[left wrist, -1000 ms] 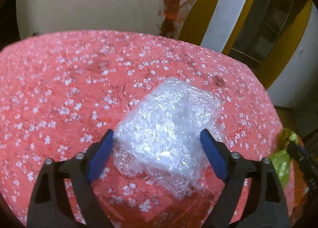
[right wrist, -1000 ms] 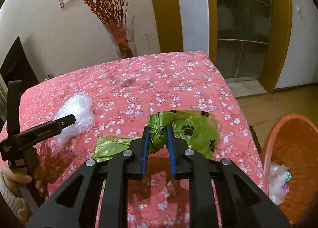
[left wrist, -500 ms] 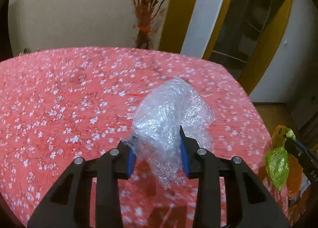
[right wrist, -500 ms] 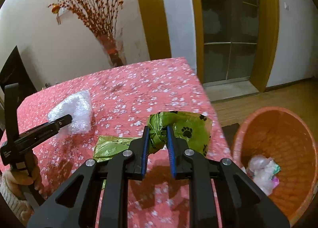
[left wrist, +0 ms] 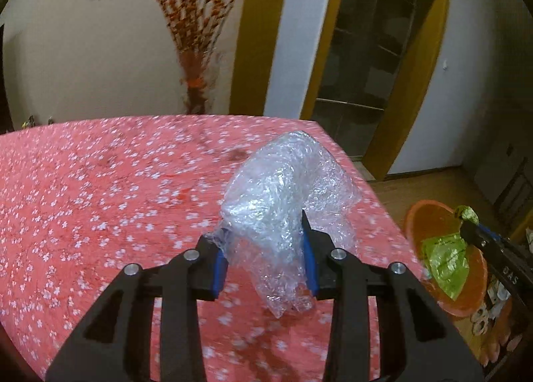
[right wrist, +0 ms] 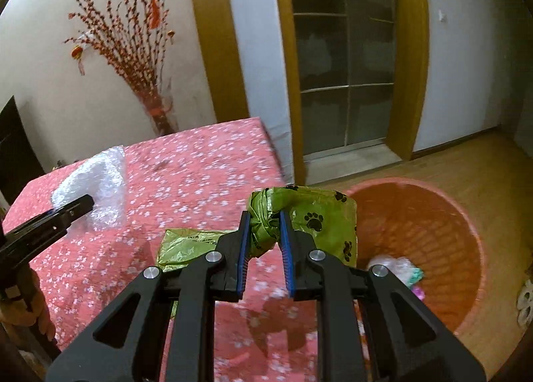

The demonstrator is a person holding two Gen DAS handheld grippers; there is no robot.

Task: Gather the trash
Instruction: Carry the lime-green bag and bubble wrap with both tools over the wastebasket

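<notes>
My left gripper is shut on a crumpled wad of clear bubble wrap and holds it above the red flowered tablecloth. My right gripper is shut on a green plastic bag with black paw prints, held at the table's right edge beside the orange basket. The bubble wrap also shows in the right wrist view, and the green bag in the left wrist view over the basket.
The basket stands on the wooden floor right of the table and holds some pale trash. A vase of red branches stands by the wall behind the table. A glass door with yellow frame is beyond.
My left gripper closed on the bubble wrap and lifted it off the table. My right gripper carried the green bag rightward, toward the basket.
</notes>
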